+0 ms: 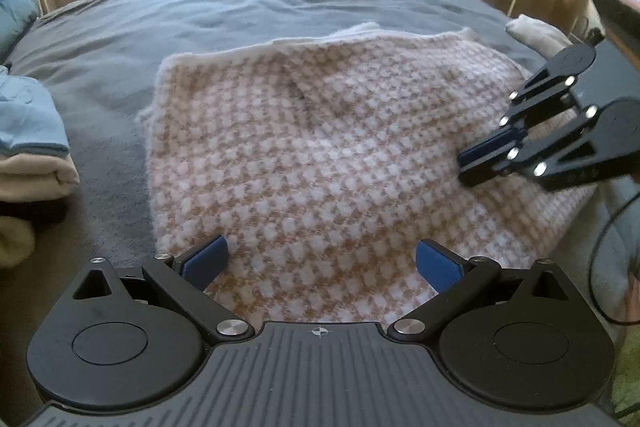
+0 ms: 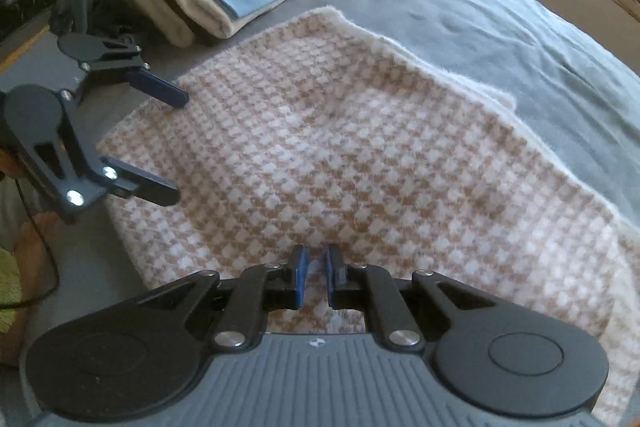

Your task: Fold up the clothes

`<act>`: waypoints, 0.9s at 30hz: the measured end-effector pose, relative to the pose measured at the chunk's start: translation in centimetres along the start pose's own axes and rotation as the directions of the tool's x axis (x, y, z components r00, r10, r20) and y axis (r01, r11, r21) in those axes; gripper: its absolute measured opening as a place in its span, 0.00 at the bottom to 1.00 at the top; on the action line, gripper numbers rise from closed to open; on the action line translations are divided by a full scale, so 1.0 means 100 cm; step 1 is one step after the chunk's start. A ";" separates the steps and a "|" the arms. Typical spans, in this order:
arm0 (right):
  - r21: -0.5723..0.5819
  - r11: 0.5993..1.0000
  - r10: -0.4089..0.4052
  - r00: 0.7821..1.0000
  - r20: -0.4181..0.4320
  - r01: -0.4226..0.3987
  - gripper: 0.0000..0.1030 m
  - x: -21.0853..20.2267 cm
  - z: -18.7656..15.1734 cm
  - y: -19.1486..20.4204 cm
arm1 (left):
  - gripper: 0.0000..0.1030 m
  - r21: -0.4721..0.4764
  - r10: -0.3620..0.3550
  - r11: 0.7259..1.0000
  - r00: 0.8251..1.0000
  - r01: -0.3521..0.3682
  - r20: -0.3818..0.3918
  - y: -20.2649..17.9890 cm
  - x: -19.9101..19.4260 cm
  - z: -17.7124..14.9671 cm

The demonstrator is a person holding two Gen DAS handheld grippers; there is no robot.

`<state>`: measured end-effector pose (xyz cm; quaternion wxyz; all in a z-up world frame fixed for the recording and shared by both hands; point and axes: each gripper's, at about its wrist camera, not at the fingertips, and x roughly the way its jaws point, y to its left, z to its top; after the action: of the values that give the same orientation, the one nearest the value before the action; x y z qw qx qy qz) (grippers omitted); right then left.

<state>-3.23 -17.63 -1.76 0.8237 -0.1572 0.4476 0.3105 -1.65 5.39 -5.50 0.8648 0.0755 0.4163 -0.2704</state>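
On the left of the bed (image 1: 240,3) sits a stack of folded clothes (image 1: 28,131), blue on top of cream. Next along, the left gripper (image 1: 320,263) hovers with its jaws spread wide and empty over the near edge of the checked knit garment (image 1: 320,147), which lies flat mid-bed, apparently already folded once. Further right, the right gripper (image 2: 316,277) hangs over the same cloth, jaws nearly together with nothing visibly between them. For a clean next fold, I'd say each gripper should pinch a near corner through all layers, lift evenly, and lay the edge square onto the far hem.
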 end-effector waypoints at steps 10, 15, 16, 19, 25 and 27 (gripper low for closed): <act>0.153 0.986 -0.075 0.996 0.041 0.068 0.26 0.019 0.012 -0.028 | 0.99 -0.062 0.014 0.998 1.000 -0.013 0.017 0.004 -0.002 -0.001; 0.340 0.939 -0.094 0.992 0.083 0.061 0.42 -0.009 0.014 -0.051 | 0.99 -0.119 0.000 0.993 0.999 0.004 0.032 0.010 -0.006 0.004; 0.384 0.921 -0.105 0.991 0.087 0.064 0.43 -0.015 0.014 -0.058 | 0.99 -0.132 0.001 0.991 0.999 0.004 0.039 0.011 -0.006 0.006; 0.529 0.845 -0.133 0.988 0.074 0.074 0.60 -0.030 0.006 -0.080 | 0.99 -0.158 0.009 0.987 0.998 0.000 0.056 0.013 -0.005 0.012; 0.640 0.744 -0.240 0.971 -0.012 0.191 0.62 -0.033 -0.013 -0.098 | 0.99 -0.191 0.010 0.982 0.998 0.002 0.064 0.017 0.002 0.016; 0.615 0.759 -0.253 0.967 -0.025 0.215 0.65 -0.027 -0.011 -0.092 | 1.00 -0.202 0.014 0.979 0.998 -0.001 0.062 0.017 0.004 0.017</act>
<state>1.01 -26.19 -0.28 0.8750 0.0732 0.4762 0.0478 0.60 6.06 -4.87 0.8817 -0.0196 0.4136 -0.2260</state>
